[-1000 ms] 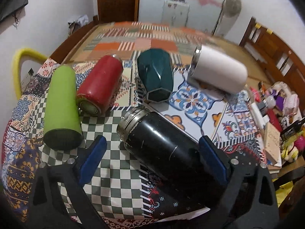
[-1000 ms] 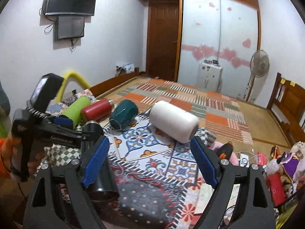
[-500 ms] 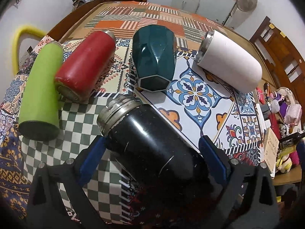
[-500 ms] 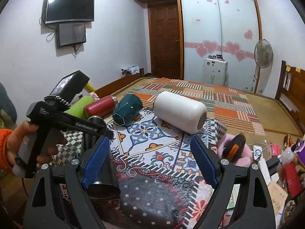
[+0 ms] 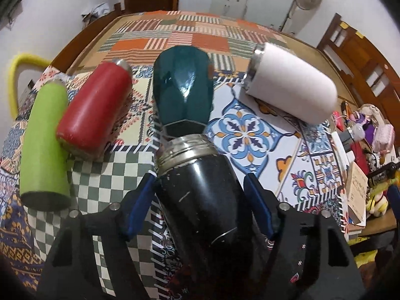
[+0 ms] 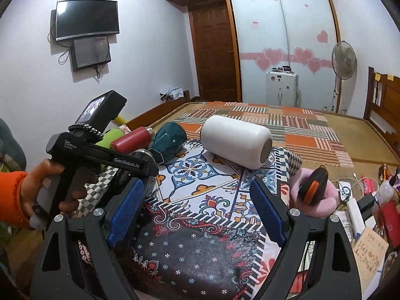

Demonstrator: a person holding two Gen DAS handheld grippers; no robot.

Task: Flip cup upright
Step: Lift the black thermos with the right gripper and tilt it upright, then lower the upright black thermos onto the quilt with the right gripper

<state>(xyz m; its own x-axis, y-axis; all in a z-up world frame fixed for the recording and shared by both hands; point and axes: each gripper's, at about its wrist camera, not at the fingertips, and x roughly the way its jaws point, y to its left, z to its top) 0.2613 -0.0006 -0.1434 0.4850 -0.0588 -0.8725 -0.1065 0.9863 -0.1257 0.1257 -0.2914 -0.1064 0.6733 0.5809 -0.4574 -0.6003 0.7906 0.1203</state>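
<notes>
A black steel flask (image 5: 200, 195) lies on its side on the patterned cloth, threaded mouth pointing away. My left gripper (image 5: 200, 192) is closed around its body, blue pads against both sides. In the right wrist view the flask (image 6: 142, 157) is mostly hidden behind the left gripper's body. My right gripper (image 6: 197, 210) is open and empty above the cloth's near edge. A dark green faceted cup (image 5: 182, 87), a red bottle (image 5: 95, 107), a lime green bottle (image 5: 45, 145) and a white tumbler (image 5: 290, 85) lie on their sides beyond.
The cloth-covered table (image 5: 252, 135) ends at the right in a cluttered shelf with papers and toys (image 5: 362, 175). A pink cushion with a black and orange object (image 6: 312, 190) sits at the table's right corner. A bed with a patchwork mat (image 6: 275, 122) lies behind.
My left gripper has turned to line up with the black flask and closed its pads onto the flask's sides. The right gripper has stayed open and nearly still.
</notes>
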